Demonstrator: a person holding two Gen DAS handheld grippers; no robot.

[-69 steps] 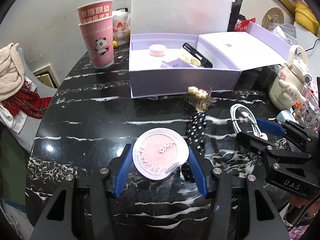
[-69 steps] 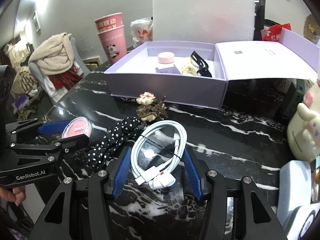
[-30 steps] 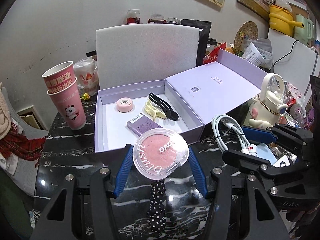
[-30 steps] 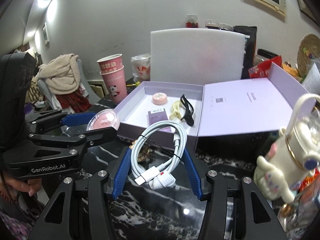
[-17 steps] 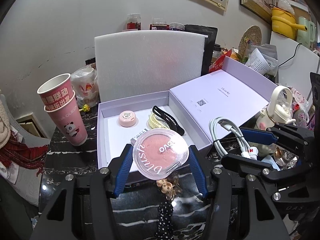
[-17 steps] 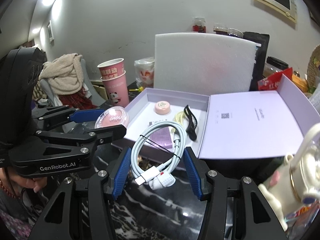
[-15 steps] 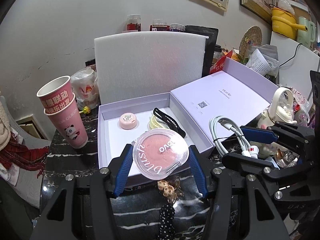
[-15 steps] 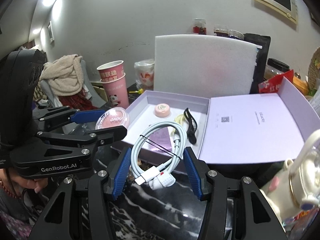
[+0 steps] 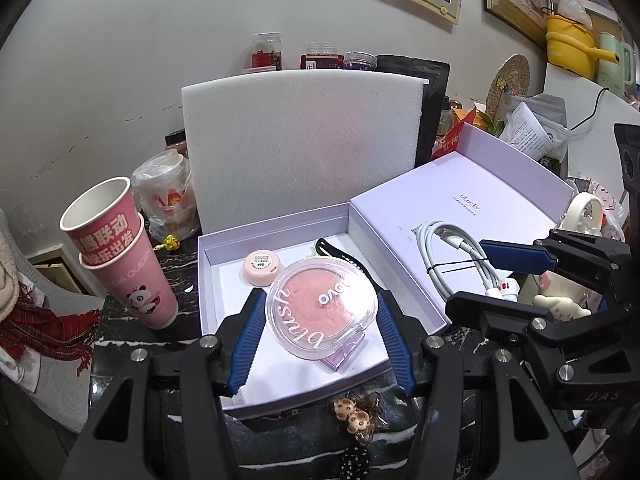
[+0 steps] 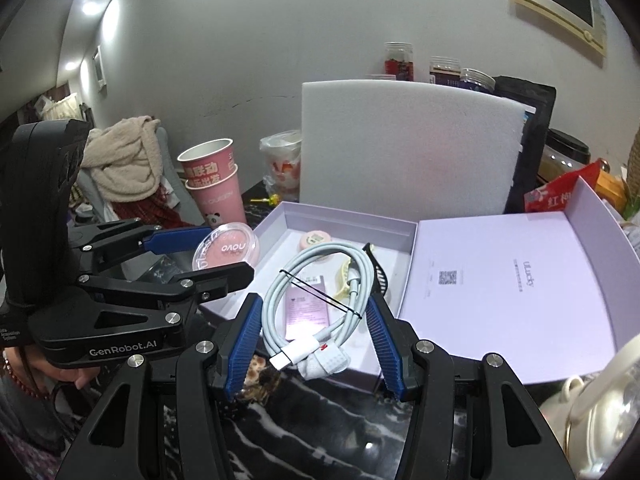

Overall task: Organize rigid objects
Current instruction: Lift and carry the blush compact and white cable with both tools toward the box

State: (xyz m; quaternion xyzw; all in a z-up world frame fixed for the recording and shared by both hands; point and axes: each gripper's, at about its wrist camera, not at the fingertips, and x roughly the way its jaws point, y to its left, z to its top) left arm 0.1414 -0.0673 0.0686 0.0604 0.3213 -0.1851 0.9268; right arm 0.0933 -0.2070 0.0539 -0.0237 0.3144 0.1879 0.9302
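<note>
A round pink blush compact (image 9: 323, 314) with a clear lid was pinched between the blue pads of the left gripper (image 9: 322, 334); it was held in the air above the front part of the open lilac box (image 9: 224, 384), tilted so that its lettering faced the camera; in the right wrist view the same compact (image 10: 226, 250) was seen at the tip of the left gripper (image 10: 208, 256), just beside the box's left wall. A coiled white charging cable (image 10: 320, 300), bound by thin black ties, was clamped between the pads of the right gripper (image 10: 316, 338); it was held above the near edge of the box, its plug and white strap hanging at the lower end; from the left wrist view the cable (image 9: 452, 256) was seen over the opened lid (image 9: 460, 216). Inside the box a small pink round tin (image 9: 261, 267), a black hair clip (image 9: 340, 256), a yellowish clip (image 10: 346, 276) and a flat purple packet (image 10: 306, 312) were laid on the floor. A white foam sheet (image 9: 304, 144) was stood upright behind the box; two stacked pink paper cups (image 9: 120, 256) were set to its left on the black marble table (image 10: 320, 432). A floral hair ornament (image 9: 354, 414) was lain on the table just in front of the box. Fingers of a hand (image 10: 70, 374) were seen under the left gripper's handle.
</note>
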